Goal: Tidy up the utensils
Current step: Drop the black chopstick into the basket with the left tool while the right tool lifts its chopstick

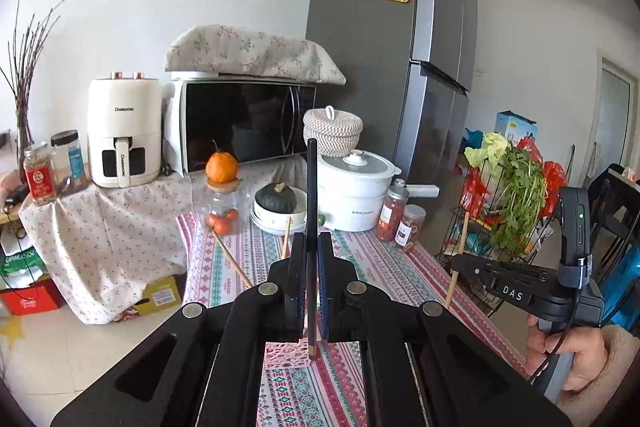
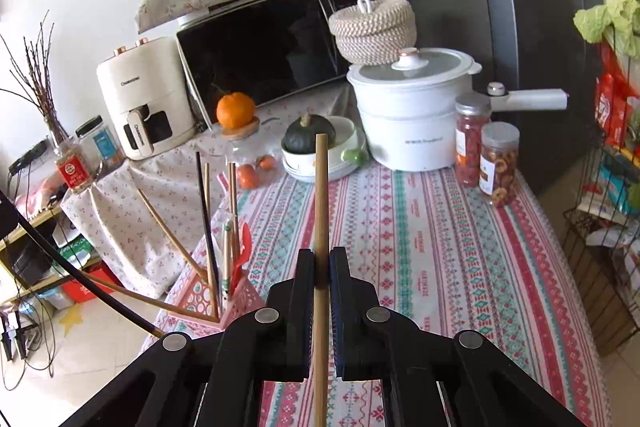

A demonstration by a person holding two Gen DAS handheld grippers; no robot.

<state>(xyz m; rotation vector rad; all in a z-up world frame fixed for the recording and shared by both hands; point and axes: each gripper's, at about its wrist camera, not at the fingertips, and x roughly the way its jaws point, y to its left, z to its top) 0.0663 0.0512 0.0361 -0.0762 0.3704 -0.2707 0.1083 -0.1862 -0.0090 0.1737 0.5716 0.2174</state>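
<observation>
My left gripper is shut on a black chopstick, held upright with its lower tip over the pink perforated utensil holder. My right gripper is shut on a light wooden chopstick, held upright above the patterned tablecloth. The right gripper also shows at the right of the left wrist view, gripping the wooden chopstick. In the right wrist view the pink holder stands at the table's left edge with several chopsticks in it.
At the far end of the table stand a white pot, a bowl stack with a dark squash, a jar topped by an orange and two snack jars. A wire rack of vegetables stands right of the table.
</observation>
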